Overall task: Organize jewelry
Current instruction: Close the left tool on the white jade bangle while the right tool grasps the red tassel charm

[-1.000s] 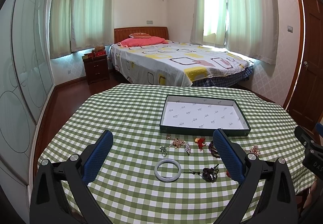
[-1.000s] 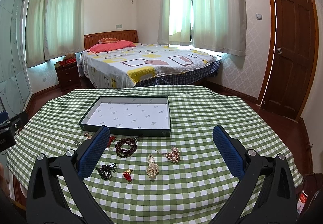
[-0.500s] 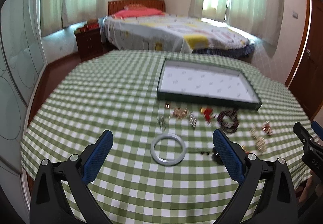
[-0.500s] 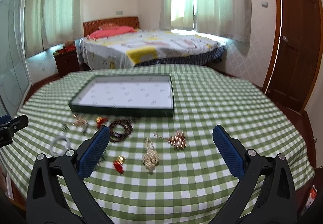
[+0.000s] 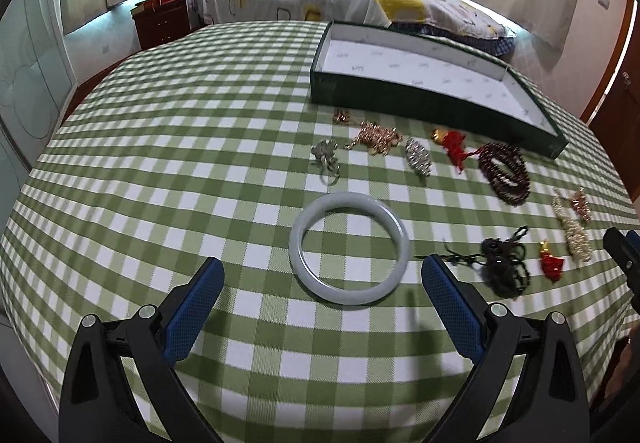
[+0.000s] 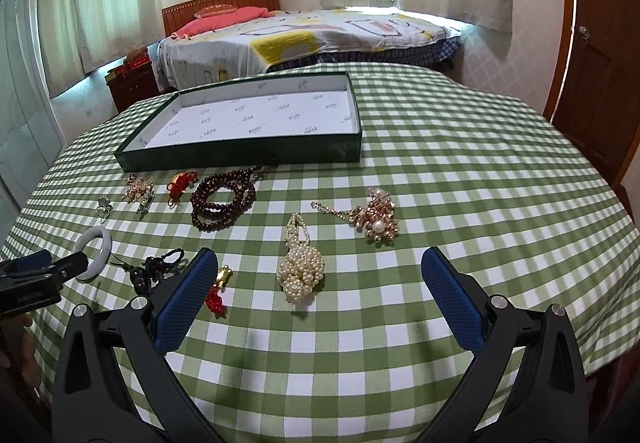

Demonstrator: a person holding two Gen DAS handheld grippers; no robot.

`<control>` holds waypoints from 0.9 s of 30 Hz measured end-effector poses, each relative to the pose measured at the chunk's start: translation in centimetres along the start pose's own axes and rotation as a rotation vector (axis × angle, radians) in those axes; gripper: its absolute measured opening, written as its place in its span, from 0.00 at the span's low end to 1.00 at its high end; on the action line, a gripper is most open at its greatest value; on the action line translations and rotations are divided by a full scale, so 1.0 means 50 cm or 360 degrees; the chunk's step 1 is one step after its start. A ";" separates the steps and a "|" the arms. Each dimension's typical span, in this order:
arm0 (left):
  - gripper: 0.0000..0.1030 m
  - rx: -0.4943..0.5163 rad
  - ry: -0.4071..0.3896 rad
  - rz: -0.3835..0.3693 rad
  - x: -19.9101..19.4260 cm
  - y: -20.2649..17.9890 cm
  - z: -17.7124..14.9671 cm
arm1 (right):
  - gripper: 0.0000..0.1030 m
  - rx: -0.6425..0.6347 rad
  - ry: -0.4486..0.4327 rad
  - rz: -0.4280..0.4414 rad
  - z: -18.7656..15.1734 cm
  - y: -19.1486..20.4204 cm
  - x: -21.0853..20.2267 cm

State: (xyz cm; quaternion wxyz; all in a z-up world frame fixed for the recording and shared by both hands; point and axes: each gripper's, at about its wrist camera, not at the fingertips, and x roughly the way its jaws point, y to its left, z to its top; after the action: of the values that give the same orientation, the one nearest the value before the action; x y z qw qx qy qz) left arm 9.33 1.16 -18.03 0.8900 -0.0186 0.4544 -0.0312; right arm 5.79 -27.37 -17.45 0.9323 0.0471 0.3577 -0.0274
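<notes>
A pale jade bangle (image 5: 349,248) lies flat on the green checked tablecloth, just ahead of my open left gripper (image 5: 320,275). A dark green tray (image 5: 432,105) with a white lining stands behind it, nothing inside. Between them lie a gold chain piece (image 5: 375,136), a silver brooch (image 5: 418,160), a red tassel charm (image 5: 454,147) and dark red beads (image 5: 505,173). My open right gripper (image 6: 316,267) hovers low over a pearl ornament (image 6: 300,269), with a gold pearl brooch (image 6: 376,221) just beyond. The dark red beads (image 6: 222,197) lie left of it.
A black cord knot (image 5: 505,263) and a small red-gold charm (image 5: 551,263) lie right of the bangle. The left gripper's body (image 6: 32,279) shows at the left edge of the right wrist view. A bed (image 6: 304,35) and a wooden door (image 6: 600,55) stand beyond the round table.
Both grippers have dropped lower and moved forward over the table. The left one has closed in on the bangle, the right one on the pearl ornament. Both stay open.
</notes>
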 end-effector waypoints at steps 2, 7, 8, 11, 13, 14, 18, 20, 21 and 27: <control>0.93 0.0002 0.0000 0.0008 0.010 0.000 0.003 | 0.96 0.0006 0.0021 0.0007 -0.002 -0.001 0.009; 0.93 0.0019 0.0000 0.0003 0.035 -0.003 0.015 | 0.96 0.0007 0.0045 0.0015 -0.002 -0.001 0.022; 0.93 0.0021 0.0002 -0.0001 0.039 -0.003 0.017 | 0.96 0.0005 0.0046 0.0014 -0.002 -0.001 0.023; 0.93 0.0051 -0.0007 0.0023 0.043 -0.010 0.019 | 0.96 0.0003 0.0049 0.0017 -0.001 -0.001 0.030; 0.93 0.0084 -0.0011 0.0052 0.047 -0.016 0.019 | 0.96 -0.0004 0.0053 0.0017 0.000 0.001 0.035; 0.94 0.0099 -0.0016 0.0066 0.049 -0.019 0.020 | 0.96 -0.0009 0.0053 0.0014 0.000 0.001 0.036; 0.94 0.0097 -0.0018 0.0061 0.053 -0.017 0.026 | 0.93 -0.0014 0.0057 0.0030 -0.002 0.004 0.039; 0.93 0.0092 -0.0026 0.0059 0.057 -0.018 0.029 | 0.83 -0.0030 0.0064 0.0042 -0.003 0.009 0.039; 0.93 0.0094 -0.0030 0.0060 0.057 -0.018 0.029 | 0.80 -0.0040 0.0072 0.0048 -0.004 0.013 0.040; 0.67 0.0148 -0.0106 0.0045 0.045 -0.024 0.024 | 0.76 -0.0067 0.0058 0.0068 -0.006 0.024 0.034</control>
State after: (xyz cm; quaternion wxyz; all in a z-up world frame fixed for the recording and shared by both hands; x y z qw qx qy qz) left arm 11.59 -0.19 -19.09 0.9049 0.0281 0.4229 -0.0392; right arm 6.93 -26.15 -18.72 0.9267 0.0356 0.3740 0.0009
